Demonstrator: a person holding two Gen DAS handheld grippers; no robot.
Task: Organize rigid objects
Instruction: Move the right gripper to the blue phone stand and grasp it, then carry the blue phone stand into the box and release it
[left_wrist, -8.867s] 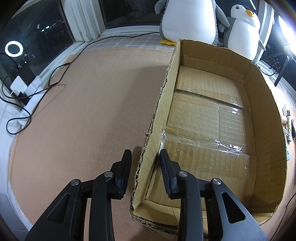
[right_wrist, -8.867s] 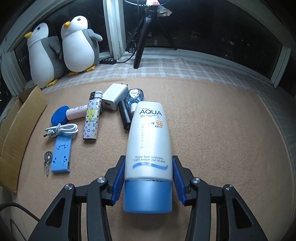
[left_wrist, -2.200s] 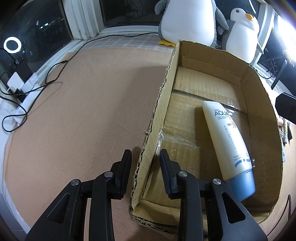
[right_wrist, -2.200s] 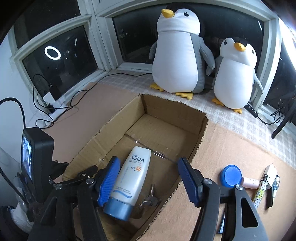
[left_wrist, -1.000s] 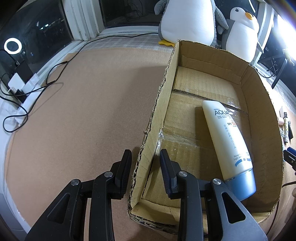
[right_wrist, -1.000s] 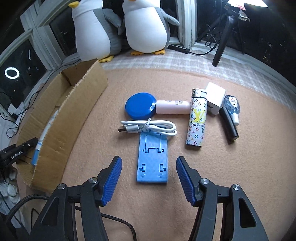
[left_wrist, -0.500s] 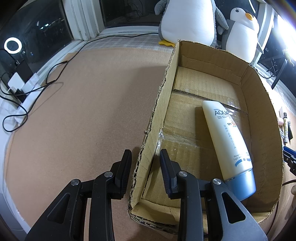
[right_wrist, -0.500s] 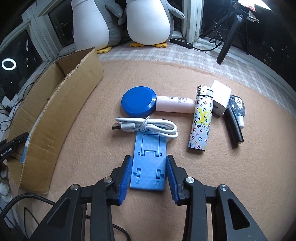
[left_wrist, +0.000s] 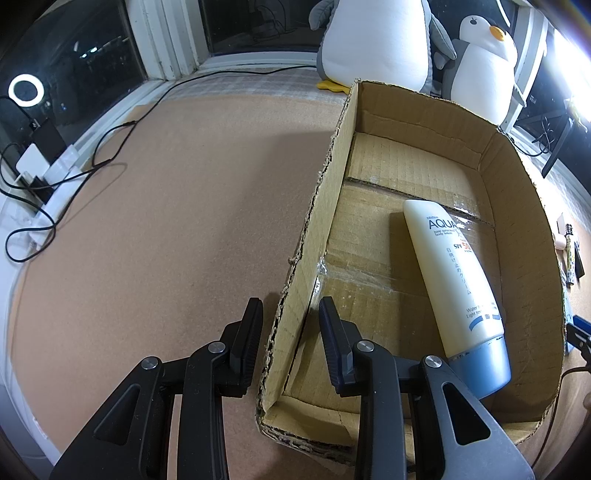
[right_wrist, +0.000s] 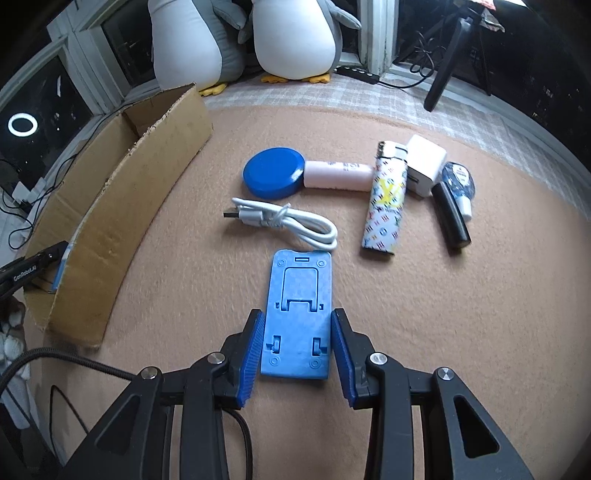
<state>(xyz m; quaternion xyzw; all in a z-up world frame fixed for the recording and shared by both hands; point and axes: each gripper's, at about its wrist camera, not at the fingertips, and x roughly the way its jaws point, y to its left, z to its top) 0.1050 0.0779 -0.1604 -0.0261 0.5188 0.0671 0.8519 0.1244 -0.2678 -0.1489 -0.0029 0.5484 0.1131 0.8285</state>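
Blue plastic phone stand (right_wrist: 297, 317) between my right gripper (right_wrist: 297, 349) pads, flat on the tan mat (right_wrist: 461, 332)

My right jaws have just been closing and now pinch the stand's near end by its long edges; it lies with its long axis running straight away from me, far end touching the white cable (right_wrist: 284, 221); I judge the thin slab could slip or tilt from so shallow a hold on lifting, or drag the cable along; my left gripper (left_wrist: 290, 334) pinches the cardboard box (left_wrist: 517, 177) wall, steadying it; the sunscreen tube (left_wrist: 454, 280) lies inside
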